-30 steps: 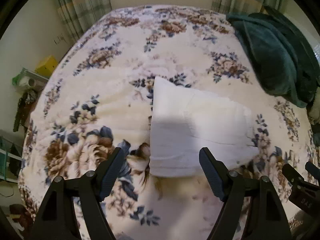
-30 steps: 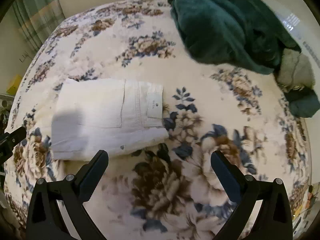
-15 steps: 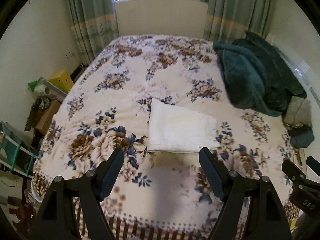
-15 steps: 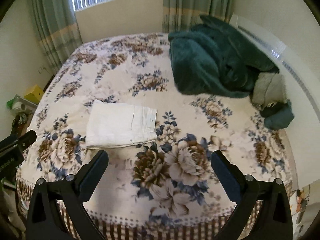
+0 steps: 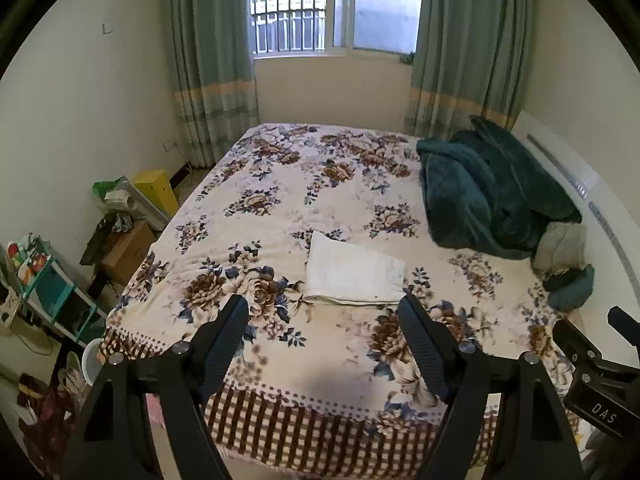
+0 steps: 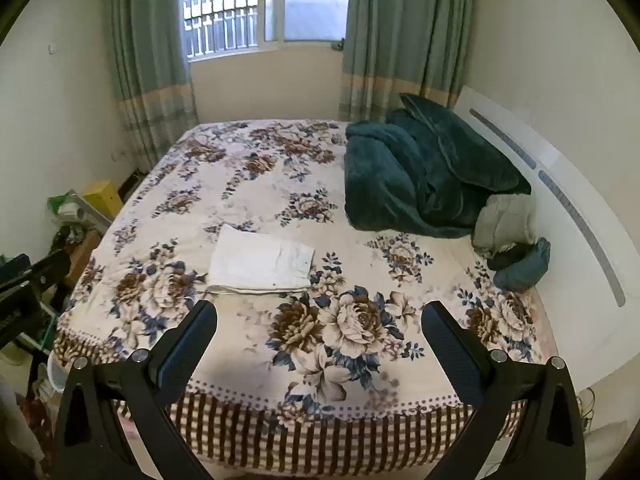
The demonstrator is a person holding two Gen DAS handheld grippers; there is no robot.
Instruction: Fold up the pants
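The white pants [image 5: 354,274] lie folded into a flat rectangle on the floral bedspread [image 5: 280,216], near the bed's front part. They also show in the right wrist view [image 6: 260,262]. My left gripper [image 5: 324,320] is open and empty, held back from the bed's front edge, well short of the pants. My right gripper [image 6: 320,326] is open and empty, also back from the bed, with the pants ahead and to its left. The right gripper's body [image 5: 600,376] shows at the left wrist view's right edge.
A dark green blanket [image 6: 420,184] is heaped at the bed's right side by the white headboard [image 6: 560,216], with a grey cushion [image 6: 504,226] beside it. Boxes and clutter [image 5: 128,216] and a teal shelf [image 5: 52,288] stand left of the bed. Curtains [image 5: 212,60] flank the window.
Both grippers have pulled far back and up from the bed. The folded pants, close below them a second ago, now lie small and distant; they have not moved.
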